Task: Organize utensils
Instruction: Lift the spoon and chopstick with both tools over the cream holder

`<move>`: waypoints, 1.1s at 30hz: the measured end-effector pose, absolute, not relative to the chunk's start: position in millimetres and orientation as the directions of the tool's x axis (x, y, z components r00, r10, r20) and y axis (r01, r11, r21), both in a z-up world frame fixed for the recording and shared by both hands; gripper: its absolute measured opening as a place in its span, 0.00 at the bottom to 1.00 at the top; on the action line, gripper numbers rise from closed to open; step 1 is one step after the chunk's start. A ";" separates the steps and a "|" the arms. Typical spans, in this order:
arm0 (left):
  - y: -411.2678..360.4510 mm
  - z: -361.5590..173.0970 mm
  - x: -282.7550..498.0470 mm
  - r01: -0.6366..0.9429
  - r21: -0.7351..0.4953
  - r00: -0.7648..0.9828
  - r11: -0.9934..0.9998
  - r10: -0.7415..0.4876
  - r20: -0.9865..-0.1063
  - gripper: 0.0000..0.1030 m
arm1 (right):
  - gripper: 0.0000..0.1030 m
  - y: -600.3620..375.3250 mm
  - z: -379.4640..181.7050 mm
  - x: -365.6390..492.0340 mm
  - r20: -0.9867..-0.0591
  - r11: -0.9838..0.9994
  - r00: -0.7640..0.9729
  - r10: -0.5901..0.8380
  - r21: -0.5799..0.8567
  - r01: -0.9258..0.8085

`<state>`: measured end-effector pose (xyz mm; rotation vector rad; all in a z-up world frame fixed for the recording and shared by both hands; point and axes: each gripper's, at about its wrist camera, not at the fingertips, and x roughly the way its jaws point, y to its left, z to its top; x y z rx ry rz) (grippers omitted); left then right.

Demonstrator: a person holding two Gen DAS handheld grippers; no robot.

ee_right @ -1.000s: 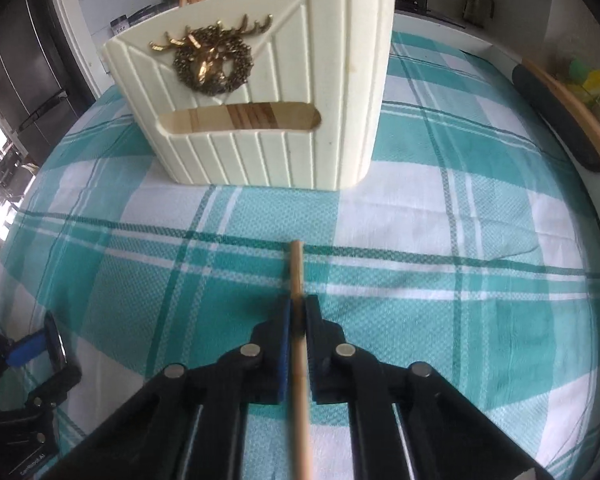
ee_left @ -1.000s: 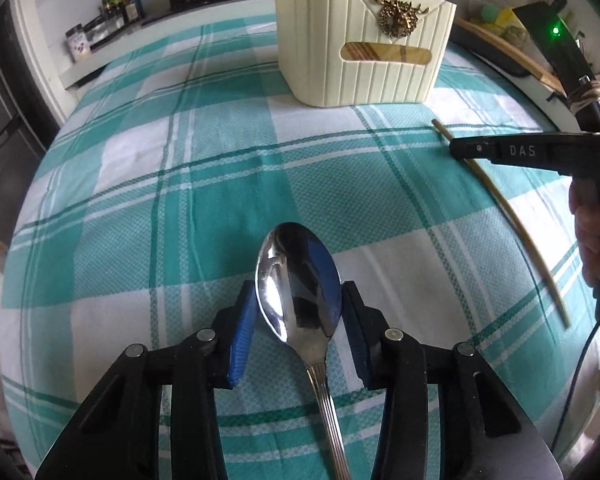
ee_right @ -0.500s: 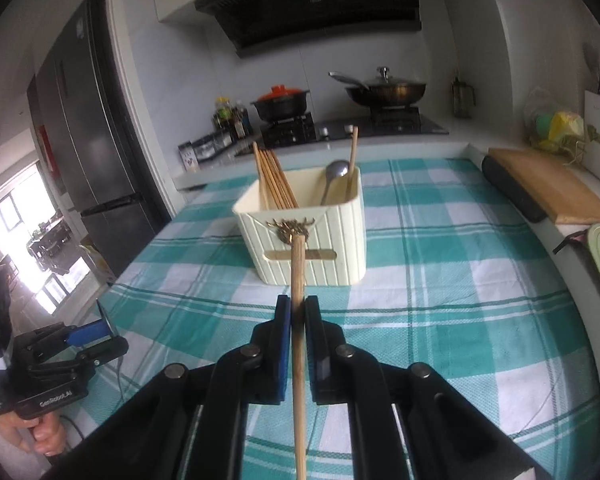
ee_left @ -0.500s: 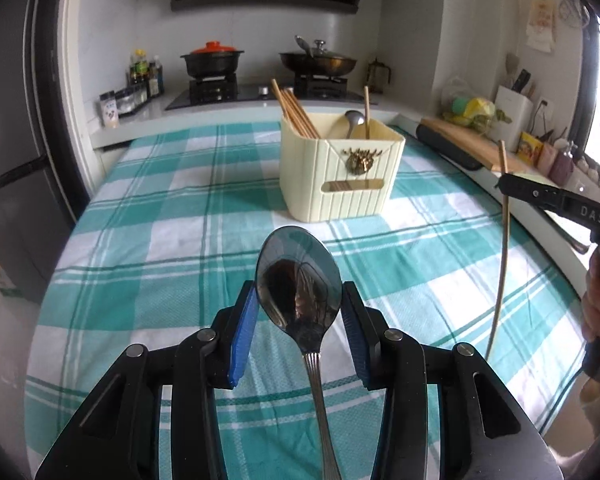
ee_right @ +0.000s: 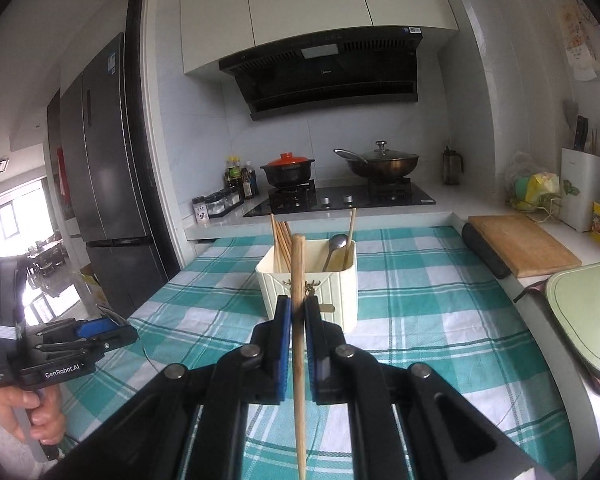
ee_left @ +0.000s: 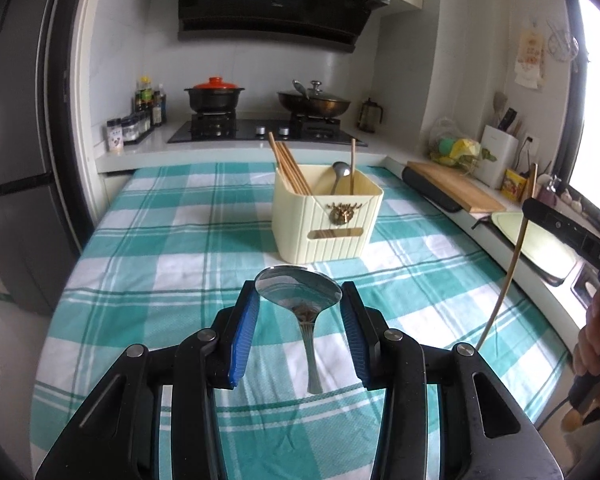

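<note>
The metal spoon sits with its bowl between the blue pads of the left gripper, gripped at the bowl's edges, handle hanging down toward the checked cloth; a wooden chopstick is pinched upright between the pads of the right gripper, jaws closed tight on it, its tip rising in front of the cream utensil holder; from the left wrist view the same chopstick hangs down from the right gripper's tip, well right of the holder; the holder stands on the teal-and-white tablecloth beyond both grippers, with several chopsticks leaning in its left compartment and a spoon plus a single stick in the right; behind the table, a red-lidded pot and a wok rest on the stove; a wooden cutting board lies on the counter to the right
</note>
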<state>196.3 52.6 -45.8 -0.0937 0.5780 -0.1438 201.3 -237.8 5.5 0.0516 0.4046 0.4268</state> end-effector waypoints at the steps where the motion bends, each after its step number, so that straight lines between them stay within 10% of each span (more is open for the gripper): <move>1: 53.3 -45.3 196.8 0.107 -0.129 0.828 0.986 -0.160 -0.538 0.41 | 0.07 -237.2 5.8 201.5 -0.371 0.908 0.830 0.416 0.133 -0.396; 33: 64.0 33.2 270.0 0.187 -0.191 0.804 0.964 -0.261 -0.533 0.40 | 0.07 -215.7 52.5 290.5 -0.372 0.878 0.800 0.471 0.109 -0.466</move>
